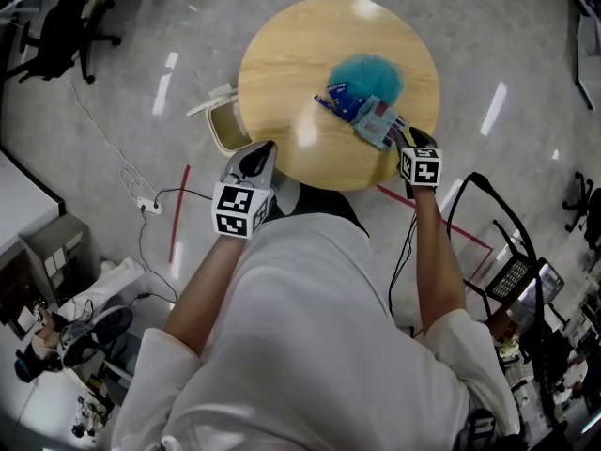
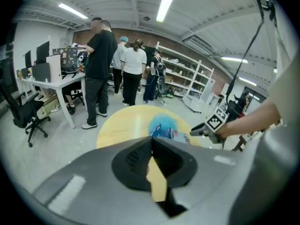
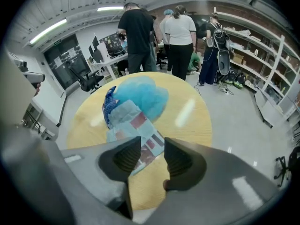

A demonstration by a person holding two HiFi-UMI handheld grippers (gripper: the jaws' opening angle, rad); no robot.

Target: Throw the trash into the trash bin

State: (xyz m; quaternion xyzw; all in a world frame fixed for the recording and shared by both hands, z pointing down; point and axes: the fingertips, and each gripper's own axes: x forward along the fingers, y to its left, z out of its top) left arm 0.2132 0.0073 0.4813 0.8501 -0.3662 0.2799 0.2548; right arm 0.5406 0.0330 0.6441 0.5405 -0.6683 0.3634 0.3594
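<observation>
My right gripper [image 3: 152,150] has its fingers parted, with nothing clamped. The pale-blue packet [image 3: 135,125] lies on the round table [image 3: 187,121] just ahead of the tips. Its near corner slips out of sight behind one finger, so I cannot tell whether that finger touches it. Beyond the packet, farther from my fingers, sits the blue fluffy ball [image 3: 140,95], with a dark-blue wrapper [image 3: 108,104] beside it, its print too small to read. My left gripper [image 2: 152,142] has its fingers pressed together and empty, at the table's near edge and well apart from the trash. Only the head view shows the trash bin [image 1: 223,125] — just ahead of my left fingers and a little to their left, partly hidden under the table rim.
</observation>
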